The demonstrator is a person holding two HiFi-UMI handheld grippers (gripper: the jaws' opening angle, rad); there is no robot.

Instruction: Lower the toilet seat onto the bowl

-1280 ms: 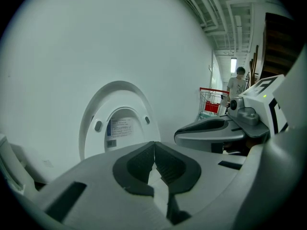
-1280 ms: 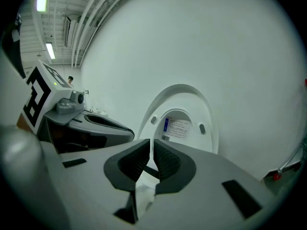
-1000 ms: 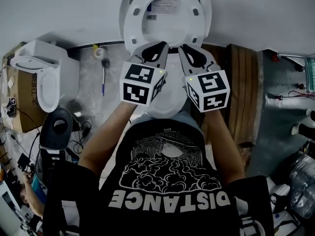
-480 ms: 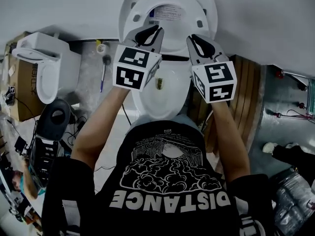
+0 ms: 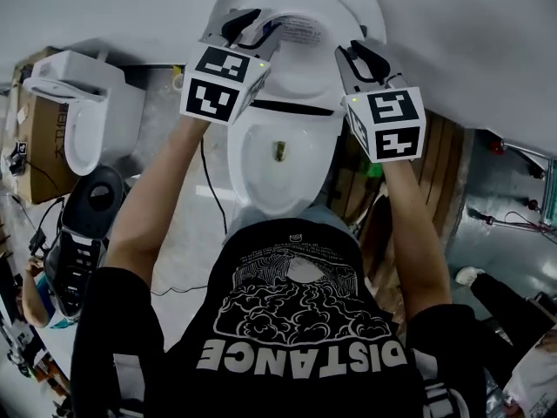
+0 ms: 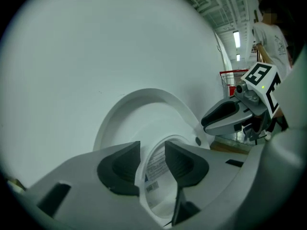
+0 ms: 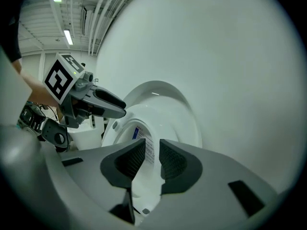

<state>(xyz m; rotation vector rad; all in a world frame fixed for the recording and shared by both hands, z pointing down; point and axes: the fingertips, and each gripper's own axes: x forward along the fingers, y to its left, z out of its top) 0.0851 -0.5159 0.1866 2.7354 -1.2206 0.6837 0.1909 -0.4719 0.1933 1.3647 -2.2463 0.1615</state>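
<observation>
The white toilet seat (image 5: 324, 26) stands upright against its lid and the wall, above the open bowl (image 5: 239, 159). My left gripper (image 5: 248, 24) is up at the seat's left rim. Its jaws are opening, and the seat's rim (image 6: 192, 133) runs between the pads without being pressed. My right gripper (image 5: 361, 55) is at the seat's right side, jaws also opening a little, with the seat's edge (image 7: 144, 119) in the narrow gap. Each gripper view shows the other gripper across the seat: the right gripper (image 6: 216, 121) and the left gripper (image 7: 112, 107).
A second white toilet (image 5: 83, 120) stands to the left beside a cardboard box (image 5: 35, 159). A black device (image 5: 96, 203) and a cable (image 5: 209, 190) lie on the floor. Wooden boards (image 5: 439, 164) sit right of the bowl. The wall is close behind.
Both grippers have risen from over the bowl to the upright seat's sides and spread apart. Their jaws, shut before, now stand parted around the seat's rim.
</observation>
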